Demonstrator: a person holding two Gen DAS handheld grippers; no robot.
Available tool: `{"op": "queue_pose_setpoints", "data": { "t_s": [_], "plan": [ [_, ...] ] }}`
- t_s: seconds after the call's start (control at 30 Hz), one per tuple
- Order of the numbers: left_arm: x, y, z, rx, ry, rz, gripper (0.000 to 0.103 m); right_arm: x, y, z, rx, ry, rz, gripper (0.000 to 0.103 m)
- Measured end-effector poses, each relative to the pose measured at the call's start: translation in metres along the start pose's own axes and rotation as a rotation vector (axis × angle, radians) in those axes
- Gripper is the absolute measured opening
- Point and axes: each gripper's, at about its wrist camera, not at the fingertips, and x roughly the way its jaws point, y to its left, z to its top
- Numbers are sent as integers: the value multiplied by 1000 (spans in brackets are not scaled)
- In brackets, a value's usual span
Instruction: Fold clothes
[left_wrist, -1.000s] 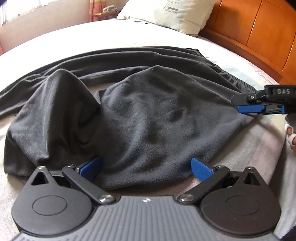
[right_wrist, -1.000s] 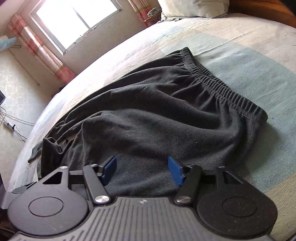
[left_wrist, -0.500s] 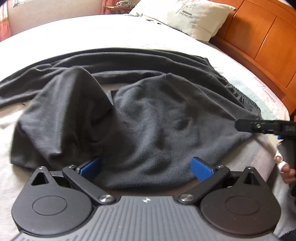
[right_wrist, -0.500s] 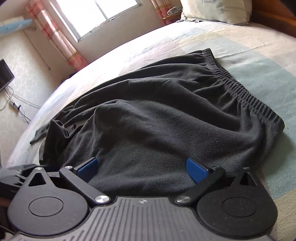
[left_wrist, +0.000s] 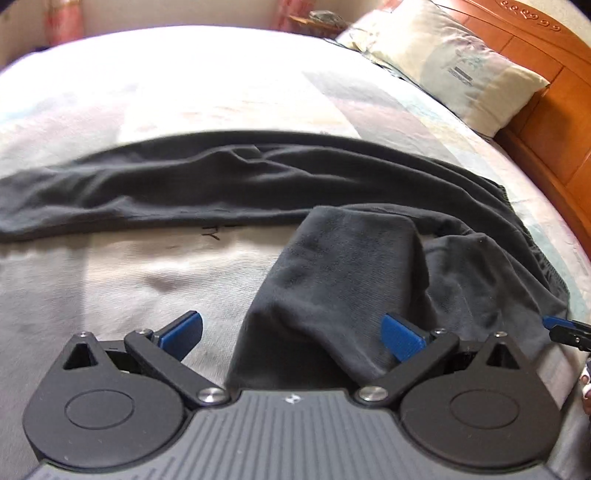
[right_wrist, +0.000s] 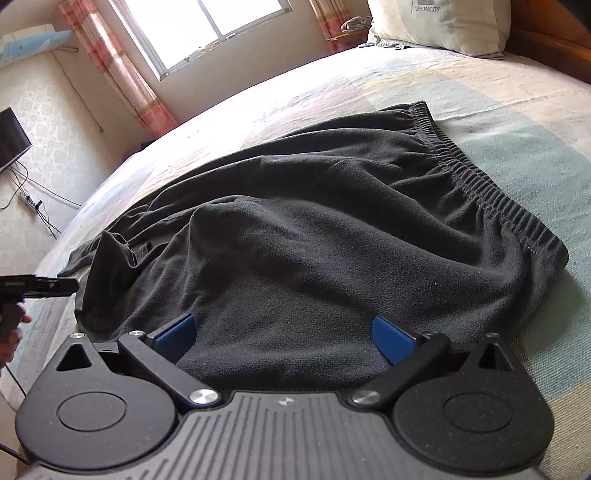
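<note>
Dark grey fleece trousers (left_wrist: 354, 266) lie on the bed, partly folded, with one leg (left_wrist: 147, 195) stretched to the left. The elastic waistband (right_wrist: 491, 184) is at the right. My left gripper (left_wrist: 291, 332) is open just above the near fold of the cloth, which lies between its blue pads and under the right one. My right gripper (right_wrist: 284, 334) is open, low over the near edge of the trousers (right_wrist: 314, 251). Each gripper's tip shows in the other's view: the right gripper (left_wrist: 565, 328) at the right edge, the left gripper (right_wrist: 40, 286) at the left edge.
The bed (left_wrist: 184, 92) has a pale patterned cover. A pillow (left_wrist: 454, 62) lies at the head by the orange wooden headboard (left_wrist: 546, 110). In the right wrist view a window (right_wrist: 207, 26) with pink curtains, a wall and floor cables (right_wrist: 33, 199) are behind the bed.
My left gripper has swung left, so the cloth now lies to its right and bare sheet shows on the left. My right gripper opened wider and drew back slightly.
</note>
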Motion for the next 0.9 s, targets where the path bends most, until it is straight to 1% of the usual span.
{"op": "queue_pose_setpoints", "data": {
  "t_s": [0.1,0.2,0.33,0.43,0.5,0.6,0.67,0.8,0.83,0.9],
  "plan": [
    [19,13,0,-21,33,-104,102,0,1,2,9,8,-8,103],
    [19,9,-2,0,26,-148,101,-3,4,4,13,22,-27,103],
    [4,-16,-8,68,23,-259,101,-11,13,6,-19,31,-32,103],
    [-11,-39,-11,117,-15,-302,101,-19,22,8,-51,13,-15,103],
    [-16,-54,-9,123,-28,-376,101,-24,28,10,-68,-2,-9,103],
    [-9,-85,-10,173,6,-450,101,-31,34,11,-87,-20,-8,103],
    [4,-108,-13,222,44,-478,101,-36,37,10,-96,-26,-17,103],
    [25,-148,-26,287,135,-518,101,-47,33,5,-80,-21,-40,103],
    [27,-155,-31,307,147,-517,101,-49,31,3,-75,-19,-44,103],
    [19,-162,-40,343,145,-507,101,-54,28,-1,-70,-16,-49,103]
  ]
}}
